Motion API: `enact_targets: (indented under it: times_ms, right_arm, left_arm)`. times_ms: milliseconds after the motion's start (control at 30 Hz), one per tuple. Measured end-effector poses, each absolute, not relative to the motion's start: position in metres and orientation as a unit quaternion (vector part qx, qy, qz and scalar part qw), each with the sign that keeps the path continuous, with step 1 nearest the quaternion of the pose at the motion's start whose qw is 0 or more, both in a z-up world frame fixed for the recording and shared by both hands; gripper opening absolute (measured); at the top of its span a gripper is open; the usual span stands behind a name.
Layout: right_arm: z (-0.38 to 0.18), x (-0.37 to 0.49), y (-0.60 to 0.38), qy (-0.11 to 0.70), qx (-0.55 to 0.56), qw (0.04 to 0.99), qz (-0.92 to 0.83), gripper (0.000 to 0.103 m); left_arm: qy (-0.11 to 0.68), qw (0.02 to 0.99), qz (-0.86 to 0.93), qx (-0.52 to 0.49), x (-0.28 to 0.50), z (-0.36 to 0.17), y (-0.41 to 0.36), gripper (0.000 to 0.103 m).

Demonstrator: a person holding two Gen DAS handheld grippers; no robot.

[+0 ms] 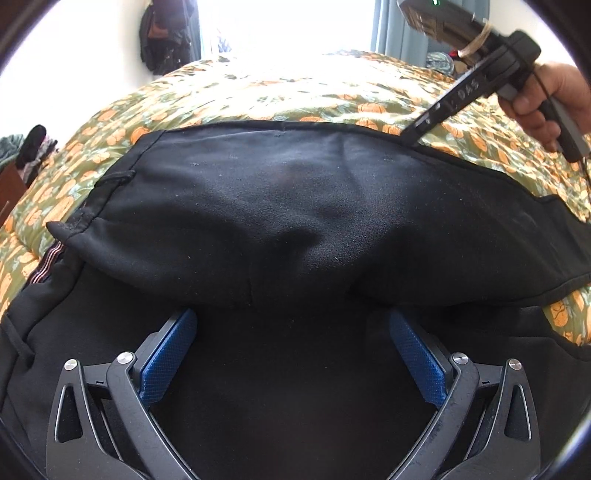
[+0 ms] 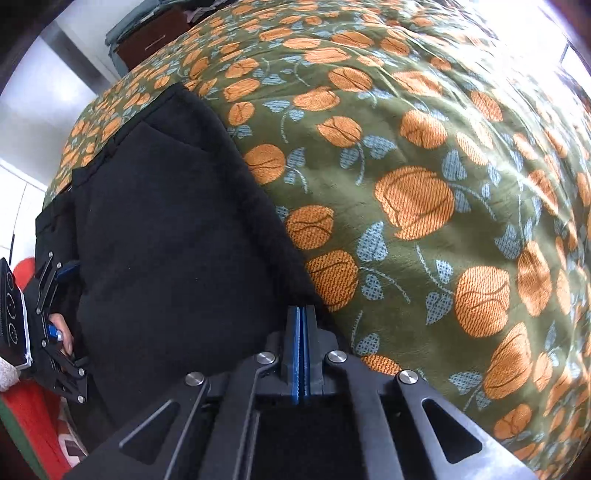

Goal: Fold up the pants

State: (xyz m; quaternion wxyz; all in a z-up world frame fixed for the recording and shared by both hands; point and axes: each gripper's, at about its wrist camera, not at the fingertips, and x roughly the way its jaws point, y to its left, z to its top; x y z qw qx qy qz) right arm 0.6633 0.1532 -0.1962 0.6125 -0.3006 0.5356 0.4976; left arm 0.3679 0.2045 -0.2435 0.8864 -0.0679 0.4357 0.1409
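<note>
Black pants (image 1: 295, 206) lie folded over on the bed, one layer lapped over another; they also show in the right wrist view (image 2: 177, 236). My left gripper (image 1: 293, 314) is open, its blue pads (image 1: 170, 350) spread wide just above the black cloth at the near fold, holding nothing. My right gripper (image 2: 302, 312) is shut at the pants' far edge, pads pressed together; whether cloth is pinched between them I cannot tell. It shows in the left wrist view (image 1: 410, 138) touching the far hem.
A green bedspread with orange flowers (image 2: 424, 184) covers the bed. A dark wooden cabinet (image 2: 155, 33) stands beyond the bed. Clothes hang on the wall (image 1: 166, 37) beside a bright window. Red cloth (image 2: 29, 406) lies beside the bed.
</note>
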Motion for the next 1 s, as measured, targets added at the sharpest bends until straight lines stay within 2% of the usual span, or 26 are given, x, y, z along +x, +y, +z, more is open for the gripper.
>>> enact_targets:
  times_ms: [167,200,233,267,300,367,400,433,467,500,567,633,700,800,900,933,1000]
  right_arm:
    - [-0.177,0.658,0.171,0.468,-0.329,0.671,0.471,0.002]
    - [-0.176,0.665,0.169,0.475,-0.314,0.677,0.467,0.014]
    - [-0.178,0.672,0.166,0.493,-0.290,0.671,0.472,0.040]
    - [-0.184,0.677,0.164,0.517,-0.269,0.655,0.481,0.052]
    - [-0.192,0.679,0.163,0.534,-0.270,0.640,0.483,0.054]
    - [-0.211,0.676,0.163,0.553,-0.307,0.616,0.468,0.052]
    - [-0.218,0.677,0.160,0.570,-0.305,0.601,0.471,0.041]
    - [-0.218,0.676,0.160,0.573,-0.307,0.596,0.471,0.021]
    - [-0.215,0.674,0.160,0.559,-0.326,0.604,0.465,0.009]
    - [-0.208,0.673,0.162,0.547,-0.337,0.612,0.462,0.004]
    - [-0.196,0.665,0.171,0.500,-0.390,0.642,0.431,0.004]
    - [-0.191,0.637,0.189,0.385,-0.500,0.676,0.381,0.004]
    - [-0.191,0.617,0.196,0.327,-0.521,0.702,0.359,0.005]
    - [-0.179,0.623,0.167,0.361,-0.407,0.769,0.337,0.026]
    - [-0.153,0.626,0.080,0.393,-0.198,0.831,0.339,0.038]
    - [-0.151,0.628,0.043,0.414,-0.123,0.833,0.347,0.046]
    - [-0.170,0.625,-0.020,0.473,-0.007,0.808,0.352,0.051]
  left_arm:
    - [0.434,0.887,0.143,-0.065,0.367,-0.244,0.204,0.102]
    - [0.433,0.888,0.143,-0.065,0.367,-0.244,0.204,0.102]
    - [0.432,0.888,0.143,-0.065,0.366,-0.244,0.204,0.102]
    - [0.431,0.888,0.143,-0.065,0.366,-0.244,0.204,0.102]
    - [0.431,0.889,0.142,-0.066,0.366,-0.244,0.204,0.102]
    - [0.430,0.889,0.141,-0.067,0.366,-0.244,0.205,0.102]
    - [0.431,0.889,0.141,-0.068,0.366,-0.244,0.205,0.102]
    - [0.430,0.889,0.141,-0.069,0.366,-0.244,0.205,0.102]
    - [0.430,0.889,0.140,-0.069,0.366,-0.244,0.205,0.102]
    - [0.429,0.889,0.141,-0.069,0.366,-0.244,0.205,0.102]
    - [0.429,0.890,0.139,-0.068,0.366,-0.244,0.204,0.102]
    - [0.431,0.889,0.140,-0.063,0.367,-0.244,0.203,0.102]
    - [0.438,0.886,0.138,-0.067,0.368,-0.240,0.204,0.102]
    - [0.454,0.879,0.103,-0.108,0.362,-0.214,0.215,0.100]
    - [0.407,0.888,0.072,-0.201,0.362,-0.165,0.236,0.101]
    - [0.396,0.891,0.071,-0.210,0.375,-0.152,0.240,0.101]
    - [0.384,0.897,0.067,-0.209,0.413,-0.138,0.241,0.102]
